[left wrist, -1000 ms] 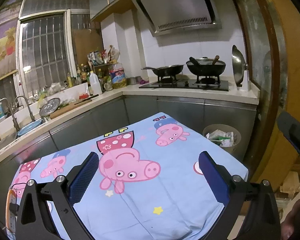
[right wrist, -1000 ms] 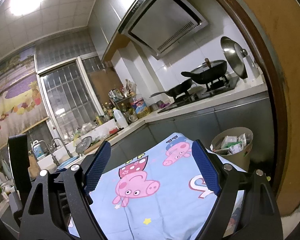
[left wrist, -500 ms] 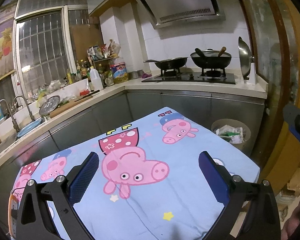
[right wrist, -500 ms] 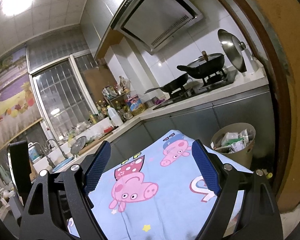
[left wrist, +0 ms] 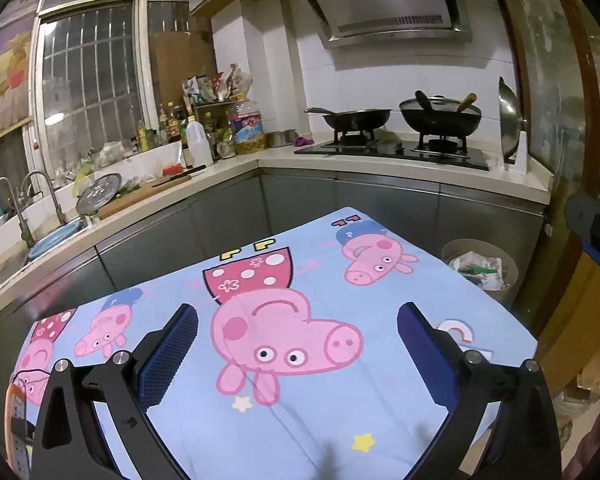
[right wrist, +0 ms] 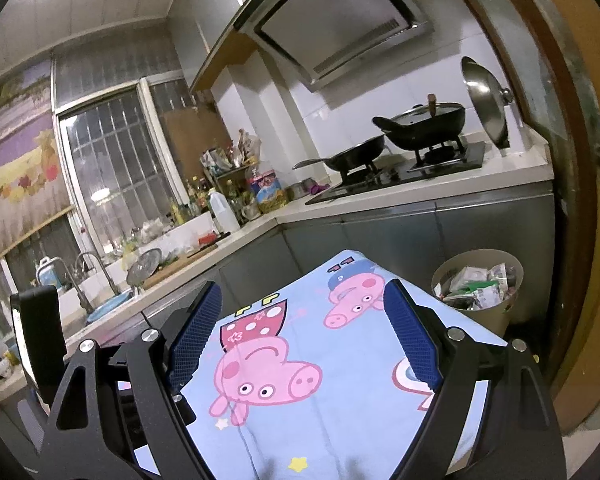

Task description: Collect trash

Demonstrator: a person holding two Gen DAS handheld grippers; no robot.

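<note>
A beige trash bin [left wrist: 482, 266] full of crumpled wrappers stands on the floor beyond the table's far right corner; it also shows in the right wrist view [right wrist: 480, 288]. My left gripper [left wrist: 298, 354] is open and empty above the table with the light-blue cartoon-pig cloth [left wrist: 284, 420]. My right gripper [right wrist: 302, 340] is open and empty above the same cloth [right wrist: 340, 420]. No loose trash shows on the cloth. The right gripper's finger [left wrist: 596, 232] shows at the left wrist view's right edge.
An L-shaped counter [left wrist: 380, 164] runs behind the table, with a gas stove and two black woks [left wrist: 440, 116], bottles [left wrist: 198, 144], a cutting board and a sink [left wrist: 52, 232]. A brown door frame [right wrist: 572, 160] stands at the right.
Both cameras have drifted slightly; the stove and bin sit a little lower and further right in view. Both grippers stay open and empty.
</note>
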